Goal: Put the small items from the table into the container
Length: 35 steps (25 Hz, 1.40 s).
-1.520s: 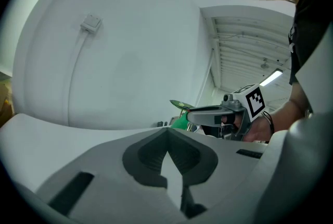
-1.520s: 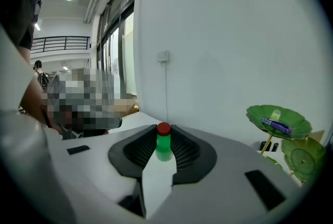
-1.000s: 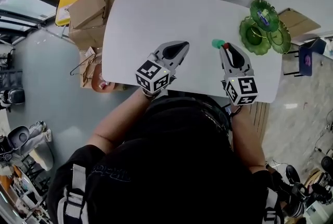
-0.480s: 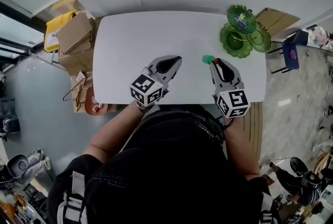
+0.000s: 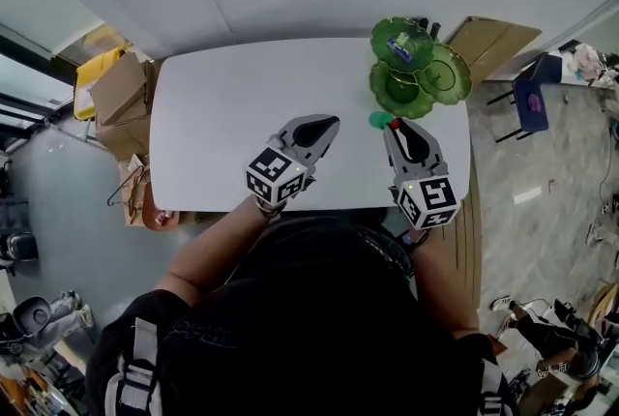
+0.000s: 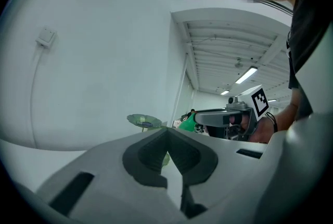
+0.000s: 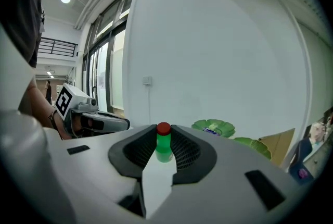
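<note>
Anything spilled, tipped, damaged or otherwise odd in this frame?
Nothing stands out. The right gripper holds a small green bottle between its jaws; the green tiered dish stands at the table corner; the left gripper is shut and empty.

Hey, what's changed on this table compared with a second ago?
The right gripper, its jaws shut on the small green bottle with a red cap, has carried it closer to the green tiered dish; the gap between them looks narrower. Nothing was picked up or let go. The left gripper stays shut and empty over the white table, and the dish keeps its corner spot.
</note>
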Each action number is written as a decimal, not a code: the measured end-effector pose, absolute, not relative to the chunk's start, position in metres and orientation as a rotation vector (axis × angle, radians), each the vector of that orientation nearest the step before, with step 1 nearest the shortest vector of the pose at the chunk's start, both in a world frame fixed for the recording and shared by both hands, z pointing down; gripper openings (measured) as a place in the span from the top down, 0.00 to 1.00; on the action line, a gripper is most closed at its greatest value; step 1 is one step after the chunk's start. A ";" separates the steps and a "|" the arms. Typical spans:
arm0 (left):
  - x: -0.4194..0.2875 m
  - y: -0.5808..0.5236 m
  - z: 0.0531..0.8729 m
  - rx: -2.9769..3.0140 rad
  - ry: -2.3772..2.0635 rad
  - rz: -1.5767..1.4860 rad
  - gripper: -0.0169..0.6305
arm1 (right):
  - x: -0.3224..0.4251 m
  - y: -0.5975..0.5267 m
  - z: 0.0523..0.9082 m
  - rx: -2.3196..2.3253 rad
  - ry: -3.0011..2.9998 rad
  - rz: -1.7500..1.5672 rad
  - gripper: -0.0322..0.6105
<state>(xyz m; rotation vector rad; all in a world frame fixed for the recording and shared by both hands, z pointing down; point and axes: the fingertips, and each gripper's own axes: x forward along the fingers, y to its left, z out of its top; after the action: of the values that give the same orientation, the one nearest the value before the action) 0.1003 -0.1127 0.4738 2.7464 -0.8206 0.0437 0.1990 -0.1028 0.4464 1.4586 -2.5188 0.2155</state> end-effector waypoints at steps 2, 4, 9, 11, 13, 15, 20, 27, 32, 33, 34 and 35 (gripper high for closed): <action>0.131 -0.115 0.476 2.733 -0.842 0.055 0.97 | 0.226 -0.109 0.444 1.432 -2.539 0.219 0.81; 0.162 -0.120 0.475 2.714 -0.874 0.048 0.97 | 0.255 -0.116 0.439 1.400 -2.559 0.215 0.81; 0.225 -0.124 0.474 2.639 -1.009 -0.005 0.97 | 0.313 -0.122 0.431 1.262 -2.624 0.198 0.81; 0.243 -0.124 0.472 2.605 -1.058 -0.030 0.97 | 0.331 -0.123 0.428 1.209 -2.646 0.191 0.81; 0.256 -0.124 0.472 2.566 -1.096 -0.050 0.97 | 0.344 -0.126 0.426 1.172 -2.663 0.191 0.81; 0.263 -0.120 0.476 2.537 -1.129 -0.041 0.97 | 0.354 -0.126 0.428 1.149 -2.676 0.217 0.81; 0.264 -0.118 0.484 2.503 -1.180 -0.019 0.97 | 0.353 -0.131 0.444 1.078 -2.691 0.272 0.81; 0.261 -0.126 0.491 2.508 -1.181 0.033 0.97 | 0.347 -0.138 0.446 1.054 -2.686 0.286 0.81; 0.262 -0.142 0.493 2.559 -1.154 0.079 0.97 | 0.347 -0.162 0.449 1.080 -2.673 0.300 0.81; 0.261 -0.147 0.493 2.560 -1.150 0.077 0.97 | 0.345 -0.167 0.449 1.083 -2.672 0.295 0.81; 0.260 -0.152 0.493 2.560 -1.146 0.073 0.97 | 0.344 -0.173 0.448 1.086 -2.670 0.291 0.81; 0.259 -0.157 0.492 2.561 -1.141 0.068 0.97 | 0.342 -0.179 0.448 1.089 -2.668 0.287 0.81</action>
<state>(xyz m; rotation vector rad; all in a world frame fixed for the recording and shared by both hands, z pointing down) 0.2589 -0.1569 0.4916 2.5610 -1.1409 0.0680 0.3422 -0.1793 0.4475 1.0894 -2.6684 0.2872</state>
